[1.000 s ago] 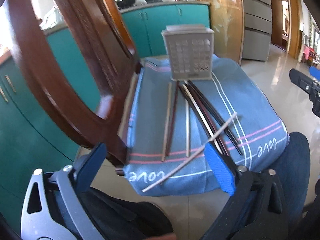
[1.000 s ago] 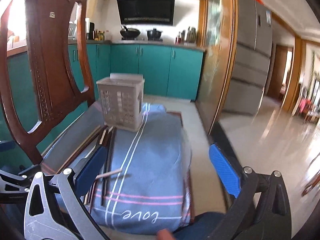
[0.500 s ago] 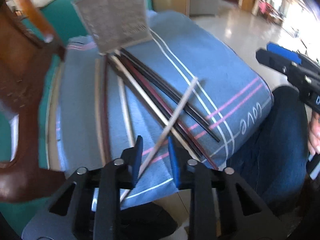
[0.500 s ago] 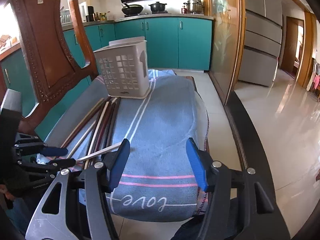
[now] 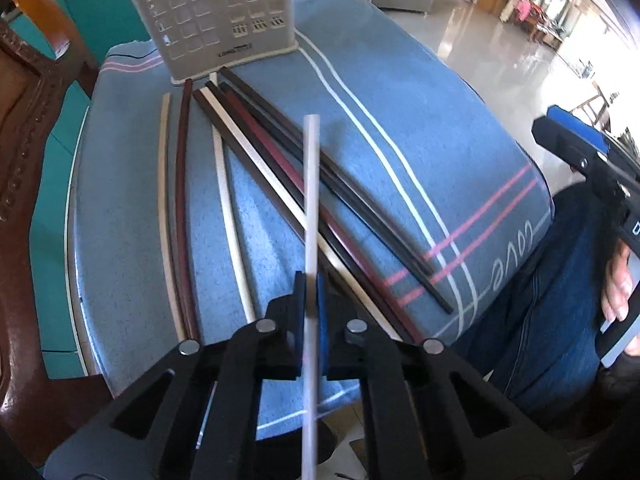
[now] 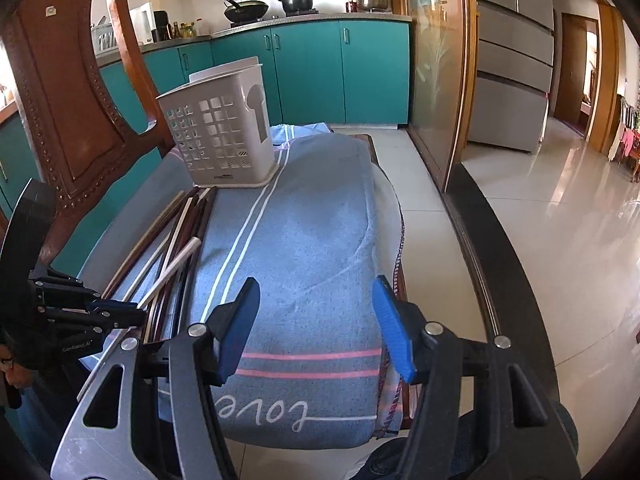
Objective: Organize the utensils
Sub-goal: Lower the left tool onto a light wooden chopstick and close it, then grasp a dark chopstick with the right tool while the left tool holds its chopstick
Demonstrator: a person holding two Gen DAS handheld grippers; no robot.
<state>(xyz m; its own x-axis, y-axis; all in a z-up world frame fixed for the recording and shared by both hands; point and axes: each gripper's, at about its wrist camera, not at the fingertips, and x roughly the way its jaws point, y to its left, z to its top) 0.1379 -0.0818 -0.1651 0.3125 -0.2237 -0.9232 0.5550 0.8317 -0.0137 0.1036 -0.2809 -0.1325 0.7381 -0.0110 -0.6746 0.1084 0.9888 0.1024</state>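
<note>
One white chopstick (image 5: 311,200) clamped in left gripper (image 5: 311,312), right gripper (image 6: 316,328) jaws apart, empty

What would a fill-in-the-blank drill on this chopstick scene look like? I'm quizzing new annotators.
1. The left gripper is shut on one ____ chopstick.
2. The right gripper holds ____.
3. The perforated holder stands on a ____ towel.
4. The towel's written word is ____.

Answers: white; nothing; blue; love
</note>
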